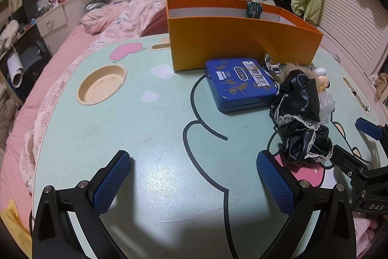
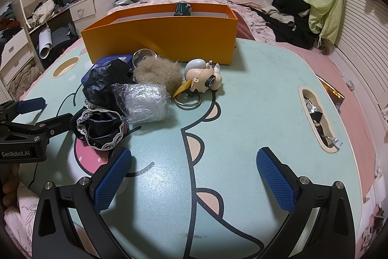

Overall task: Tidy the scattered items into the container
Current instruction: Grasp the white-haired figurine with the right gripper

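Nearest to us, our left claw (image 1: 193,180) hangs over the bare mint tabletop (image 1: 155,142), its blue pads (image 1: 111,182) wide apart with nothing between them. Our right claw (image 2: 194,177) does the same in its own view, pads (image 2: 276,182) spread and empty above the cartoon print.

We take the orange box (image 2: 160,37) as our landmark. It stands at the far edge of the tabletop, open at the top, with a small dark green toy (image 2: 182,9) showing above its back wall. Whether the toy sits inside or leans behind, we cannot tell.

The scattered items lie in a heap in front of the box, on our side of it. Closest to the claws is a black lace-trimmed cloth (image 2: 99,130), crumpled, touching a clear plastic wrap (image 2: 143,101). Behind these, nearer the box, sits a tan fur ball (image 2: 157,73), and just beside it a small figure (image 2: 206,75) with a metal ring (image 2: 188,101) lying against it. A blue tin (image 1: 242,84) with gold scribbles rests flat, its far corner touching the front wall of the box. A chrome knob (image 1: 272,66) stands between the tin and the box.

Left of the box, a round cup recess (image 1: 101,84) is sunk into the tabletop. Beyond the box we see a bed with pink bedding (image 1: 126,16).
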`<state>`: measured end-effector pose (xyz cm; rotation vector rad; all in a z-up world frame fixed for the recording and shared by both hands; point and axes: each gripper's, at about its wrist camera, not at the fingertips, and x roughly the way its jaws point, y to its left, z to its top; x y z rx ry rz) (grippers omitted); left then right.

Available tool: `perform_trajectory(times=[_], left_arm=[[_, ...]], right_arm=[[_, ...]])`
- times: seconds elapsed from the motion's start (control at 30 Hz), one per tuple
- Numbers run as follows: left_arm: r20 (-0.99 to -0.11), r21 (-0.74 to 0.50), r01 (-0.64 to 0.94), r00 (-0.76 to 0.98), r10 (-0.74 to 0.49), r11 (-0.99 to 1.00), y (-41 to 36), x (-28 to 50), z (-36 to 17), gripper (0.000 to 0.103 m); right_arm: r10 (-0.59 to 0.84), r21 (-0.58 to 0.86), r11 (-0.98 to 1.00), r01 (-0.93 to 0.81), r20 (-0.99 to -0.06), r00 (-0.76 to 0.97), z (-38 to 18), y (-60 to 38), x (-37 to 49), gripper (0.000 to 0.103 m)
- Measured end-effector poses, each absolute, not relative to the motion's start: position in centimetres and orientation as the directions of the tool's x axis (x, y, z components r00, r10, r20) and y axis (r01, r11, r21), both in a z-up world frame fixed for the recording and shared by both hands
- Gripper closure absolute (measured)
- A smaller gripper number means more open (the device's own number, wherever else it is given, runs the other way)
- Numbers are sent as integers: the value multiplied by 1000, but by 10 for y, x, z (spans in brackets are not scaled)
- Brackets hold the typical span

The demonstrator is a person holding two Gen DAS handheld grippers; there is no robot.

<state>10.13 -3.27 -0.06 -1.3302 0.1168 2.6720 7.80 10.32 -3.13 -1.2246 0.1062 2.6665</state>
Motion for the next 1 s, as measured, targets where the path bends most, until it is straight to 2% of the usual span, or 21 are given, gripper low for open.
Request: perform_trajectory(times=[0.3, 0.53, 0.6, 0.7, 0.77, 0.93, 1.0], left_arm=[[-798, -2, -172, -593, 105, -985, -33, 101, 0, 0], [-798, -3, -172, -593, 106, -985, -33, 101, 0, 0], [-798, -2, -172, -593, 105, -985, -33, 101, 0, 0], [-798, -3, -172, -593, 106, -985, -33, 100, 0, 0], [-798, -3, -172, -593, 106, -985, -33, 100, 0, 0], [-798, -2, -172, -594, 105, -985, -33, 100, 0, 0], [-798, -2, -172, -594, 105, -985, -32, 100, 0, 0]], right_arm=[[135, 12, -976, -217, -748, -650, -27, 107, 80, 1], [78, 158, -947, -278, -729, -681, -9, 146, 75, 28], [78, 177, -941, -290, -716, -693, 0, 152, 65, 29], [86, 188, -933, -306, -711, -697, 8, 158, 42, 34], [77, 191, -932, -308, -725, -684, 7, 162, 26, 44], [64, 183, -930, -319, -773, -632, -9, 164, -4, 51], [86, 131, -946, -295, -778, -622, -15, 159, -9, 61]])
